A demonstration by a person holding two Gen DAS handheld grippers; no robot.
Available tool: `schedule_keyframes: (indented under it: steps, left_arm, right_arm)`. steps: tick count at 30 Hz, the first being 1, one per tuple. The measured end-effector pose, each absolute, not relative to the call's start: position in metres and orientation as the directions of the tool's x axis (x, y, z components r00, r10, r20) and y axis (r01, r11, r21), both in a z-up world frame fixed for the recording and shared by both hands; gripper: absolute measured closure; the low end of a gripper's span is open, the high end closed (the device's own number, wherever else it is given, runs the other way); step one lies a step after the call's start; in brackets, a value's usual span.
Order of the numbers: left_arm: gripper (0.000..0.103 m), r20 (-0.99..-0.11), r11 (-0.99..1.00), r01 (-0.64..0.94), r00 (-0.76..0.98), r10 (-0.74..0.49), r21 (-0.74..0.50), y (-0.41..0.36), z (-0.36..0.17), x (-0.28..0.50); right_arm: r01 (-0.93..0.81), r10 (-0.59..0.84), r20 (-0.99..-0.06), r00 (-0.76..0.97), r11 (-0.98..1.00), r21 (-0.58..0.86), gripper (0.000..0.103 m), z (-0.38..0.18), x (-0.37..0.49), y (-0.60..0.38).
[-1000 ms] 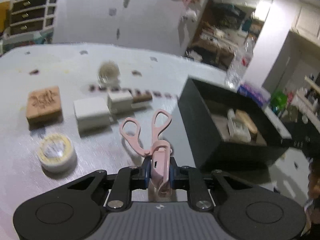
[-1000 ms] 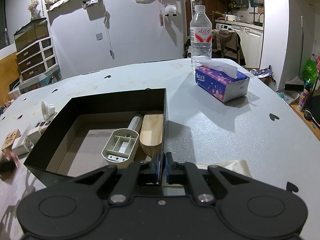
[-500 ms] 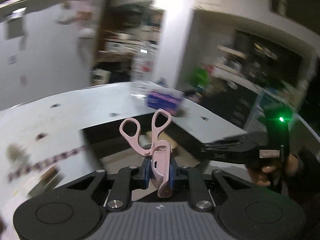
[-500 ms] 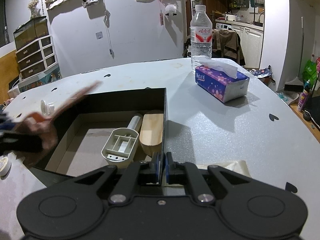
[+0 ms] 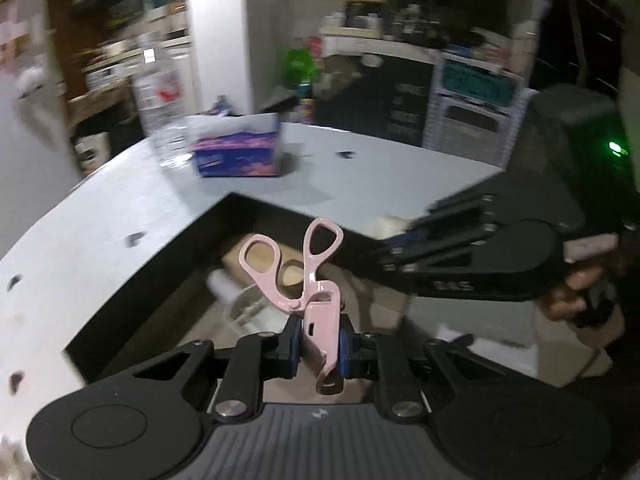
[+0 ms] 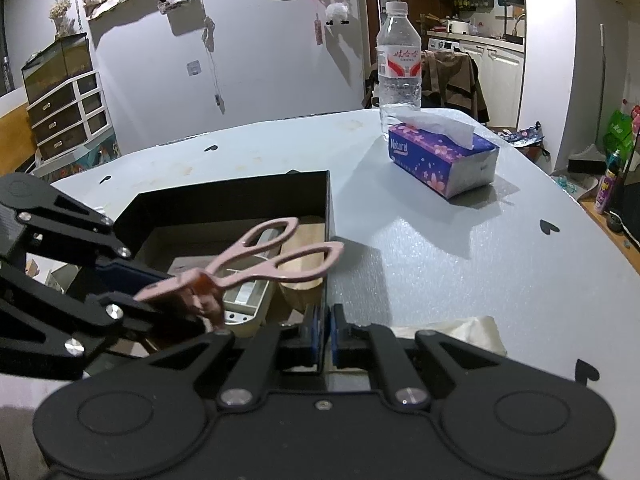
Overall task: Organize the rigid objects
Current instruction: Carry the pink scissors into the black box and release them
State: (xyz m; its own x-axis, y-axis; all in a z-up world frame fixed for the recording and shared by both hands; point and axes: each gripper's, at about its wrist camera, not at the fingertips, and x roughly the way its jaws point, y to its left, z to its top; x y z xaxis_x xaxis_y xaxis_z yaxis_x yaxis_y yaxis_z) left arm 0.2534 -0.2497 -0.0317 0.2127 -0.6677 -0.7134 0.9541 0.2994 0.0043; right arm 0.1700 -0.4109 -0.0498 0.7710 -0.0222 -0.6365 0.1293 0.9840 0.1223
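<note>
Black box sits mid-table; the left gripper hangs over it, clamped on the pink scissors. Right gripper pinches the box's near wall. Looks like drop-off time: lower, then release inside.

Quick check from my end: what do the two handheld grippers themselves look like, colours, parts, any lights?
Both are matte black. The left gripper and right gripper each have flat linkage arms with silver screws, blue-padded fingers and two round discs on the base. The right unit shows a green light; a bare hand grips it.
</note>
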Motion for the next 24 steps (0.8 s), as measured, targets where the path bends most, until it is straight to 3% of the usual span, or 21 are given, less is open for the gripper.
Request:
schedule_keyframes:
  steps: [8, 10, 12, 15, 20, 22, 24]
  left_arm:
    - [0.082, -0.725, 0.285, 0.956, 0.147, -0.672, -0.071, -0.268, -0.047, 0.259]
    - [0.069, -0.729, 0.321, 0.943, 0.161, -0.665, -0.084, -0.271, -0.053, 0.262]
    - [0.062, -0.725, 0.351, 0.929, 0.163, -0.669, -0.115, -0.269, -0.054, 0.267]
    - [0.059, -0.717, 0.367, 0.914, 0.138, -0.684, -0.174, -0.264, -0.053, 0.273]
    - [0.058, -0.716, 0.390, 0.907, 0.167, -0.678, -0.157, -0.259, -0.049, 0.269]
    - [0.047, -0.710, 0.402, 0.902, 0.180, -0.681, -0.158, -0.255, -0.047, 0.268]
    - [0.045, -0.707, 0.418, 0.896, 0.199, -0.679, -0.149, -0.251, -0.045, 0.266]
  right_arm:
    - [0.129, -0.020, -0.638, 0.770, 0.984, 0.125, 0.096, -0.050, 0.170, -0.411]
    - [0.129, -0.019, -0.638, 0.770, 0.983, 0.127, 0.096, -0.050, 0.170, -0.411]
    - [0.129, -0.019, -0.638, 0.770, 0.984, 0.126, 0.096, -0.050, 0.170, -0.411]
    - [0.129, -0.018, -0.637, 0.771, 0.983, 0.128, 0.096, -0.050, 0.170, -0.412]
    - [0.129, -0.018, -0.637, 0.770, 0.983, 0.128, 0.096, -0.050, 0.170, -0.412]
    - [0.129, -0.018, -0.637, 0.770, 0.983, 0.128, 0.096, -0.050, 0.170, -0.412]
    - [0.128, -0.018, -0.637, 0.771, 0.983, 0.128, 0.096, -0.050, 0.170, -0.412]
